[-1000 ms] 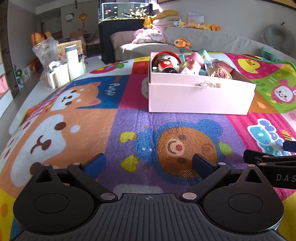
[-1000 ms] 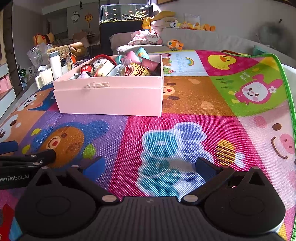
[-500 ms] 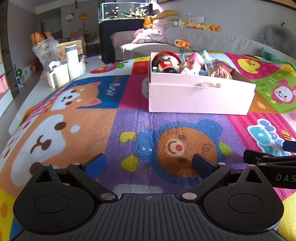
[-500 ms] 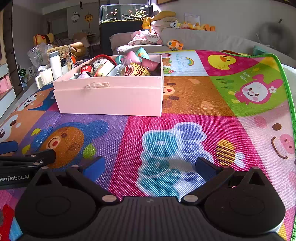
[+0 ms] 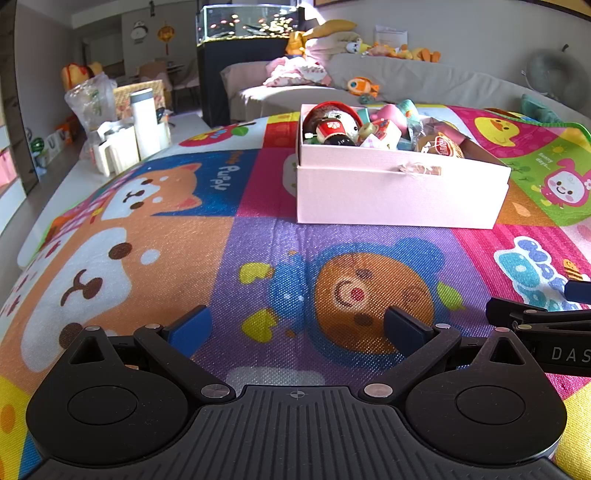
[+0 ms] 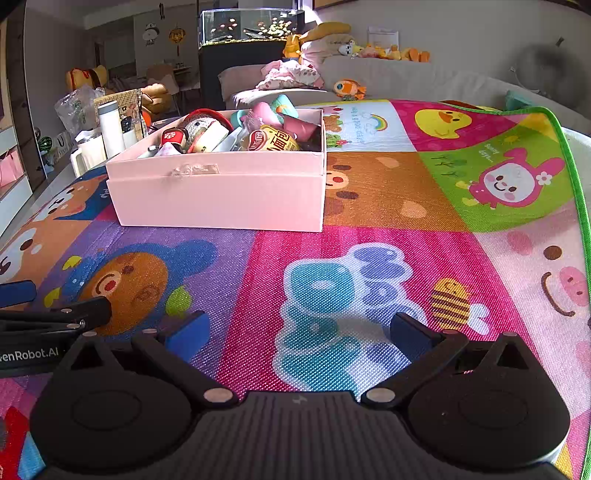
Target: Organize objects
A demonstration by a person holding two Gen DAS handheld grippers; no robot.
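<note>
A pink open box (image 5: 399, 195) stands on the colourful play mat, filled with several toys and snack packs, among them a red-capped doll (image 5: 332, 125) and a yellow snack pack (image 6: 271, 142). The box also shows in the right wrist view (image 6: 221, 199). My left gripper (image 5: 295, 325) is open and empty, low over the mat's bear picture, well short of the box. My right gripper (image 6: 295, 332) is open and empty, low over the mat to the right of the left one. Each gripper's side shows in the other's view.
The play mat (image 5: 147, 240) covers the surface. A white bottle (image 5: 144, 122) and bags stand past the mat's left edge. A grey sofa (image 5: 424, 85) with plush toys and a fish tank (image 5: 247, 26) lie behind the box.
</note>
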